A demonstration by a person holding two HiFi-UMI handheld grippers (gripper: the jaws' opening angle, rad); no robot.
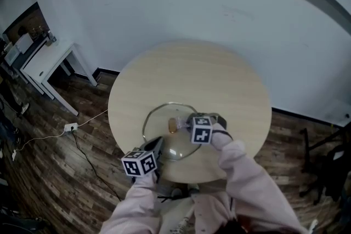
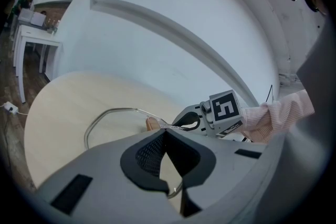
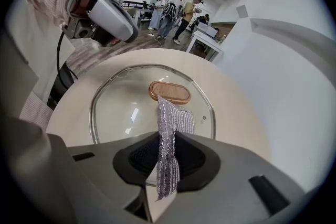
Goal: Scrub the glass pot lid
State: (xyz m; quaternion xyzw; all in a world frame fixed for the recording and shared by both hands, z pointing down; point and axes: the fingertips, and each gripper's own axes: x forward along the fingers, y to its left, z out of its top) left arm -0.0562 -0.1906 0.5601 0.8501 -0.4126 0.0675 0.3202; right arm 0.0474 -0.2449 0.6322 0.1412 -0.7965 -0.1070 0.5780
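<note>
The glass pot lid (image 1: 164, 140) lies flat on the round wooden table (image 1: 219, 85), with its brown wooden knob (image 1: 172, 125) on top. My left gripper (image 1: 153, 146) is at the lid's near edge. In the left gripper view its jaws (image 2: 165, 136) are shut on the lid's metal rim (image 2: 105, 115). My right gripper (image 1: 189, 122) hovers over the lid beside the knob. It is shut on a silvery mesh scrubbing cloth (image 3: 170, 128), whose free end rests on the glass lid (image 3: 126, 107) just short of the knob (image 3: 169, 92).
A white side table (image 1: 46, 60) stands at the far left. A cable and power strip (image 1: 70, 127) lie on the wooden floor. A dark chair (image 1: 329, 167) is at the right. Several people (image 3: 173, 8) stand far off in the right gripper view.
</note>
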